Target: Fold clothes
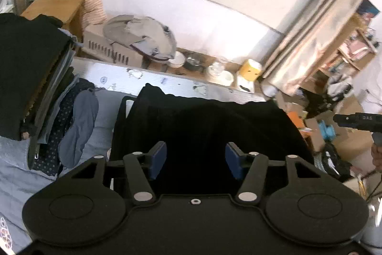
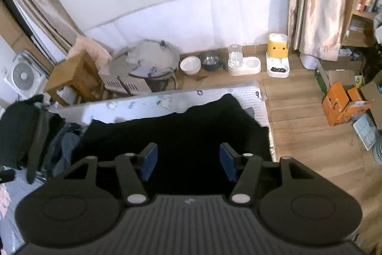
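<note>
Our left gripper [image 1: 195, 160] has its two blue fingers [image 1: 158, 159] wide apart, and nothing is between them. In the left wrist view, they hang over a black garment [image 1: 210, 126] that lies spread on the bed [image 1: 100, 111]. Its far edge runs close to the white far side of the bed. To the left we see a stack of folded clothes [image 1: 28, 78], with a grey piece [image 1: 78, 130] lying loose beside it. At the far right edge, a bit of our other tool pokes in.

In the right wrist view, our right gripper [image 2: 188, 164] also has its blue fingers [image 2: 149, 164] wide apart and empty. The same black garment [image 2: 181, 135] fills the middle, reaching to the right side of the bed [image 2: 143, 104], next to the wooden floor [image 2: 305, 111]. The dark stack [image 2: 21, 130] sits at the left.

We think the garment is soft, light and floppy. It will sag and bunch up, so one grip will not keep it flat. We would pinch it at an edge or corner, one gripper on each side. It is too dark for us to tell how many layers lie there, or whether it is folded.
</note>
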### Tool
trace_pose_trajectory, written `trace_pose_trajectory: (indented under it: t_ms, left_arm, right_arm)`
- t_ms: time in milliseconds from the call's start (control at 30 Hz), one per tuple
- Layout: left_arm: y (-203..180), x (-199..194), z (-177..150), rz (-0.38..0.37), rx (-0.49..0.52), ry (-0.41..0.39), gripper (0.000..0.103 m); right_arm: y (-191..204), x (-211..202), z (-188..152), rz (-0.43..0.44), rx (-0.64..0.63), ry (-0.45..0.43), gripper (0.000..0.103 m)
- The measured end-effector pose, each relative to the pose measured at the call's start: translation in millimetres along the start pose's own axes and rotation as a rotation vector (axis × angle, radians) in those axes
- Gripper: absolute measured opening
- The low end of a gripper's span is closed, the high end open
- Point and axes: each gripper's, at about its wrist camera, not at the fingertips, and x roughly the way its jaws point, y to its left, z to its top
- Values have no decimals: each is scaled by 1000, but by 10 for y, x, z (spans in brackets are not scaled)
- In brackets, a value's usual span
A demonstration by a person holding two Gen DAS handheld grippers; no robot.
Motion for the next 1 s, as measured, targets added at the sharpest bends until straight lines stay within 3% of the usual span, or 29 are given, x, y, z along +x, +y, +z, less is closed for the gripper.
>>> trace_pose_trajectory:
  t_ms: [133,333,600,633,700,767,800,833,933,1000]
  left_arm:
    - [-11,307,-75,80,-61,72,60]
    - [-8,690,-168,140,-85,170,62]
    - [111,1160,-185,181,-132,238,63]
    - [134,1203,-207,192,-141,249,60]
    - [168,1255,-258,208,-143,261,37]
    - [185,1205,-290,203,-140,235,19]
    - [189,1152,-292,182,-144,217,15]
    - [197,1074,-290,178,-142,191,7]
    - [288,863,-290,168,-154,129,7]
    - [346,889,-330,159,-165,152,7]
  right_arm:
    - [-246,528,227,18,-51,82,57]
    - [-540,1328,482,50,-129,212,57]
    - [-635,1559,462,95,-29,225,57]
    - [-645,1581,458,101,-15,225,57]
    - [-666,1625,449,111,14,226,56]
    - [-687,1670,439,122,42,226,38]
    - [-698,1692,435,127,57,226,12]
    - [-708,1714,430,133,71,227,7]
    - [-742,1769,419,148,114,223,6]
    - [-832,1637,454,158,158,166,6]
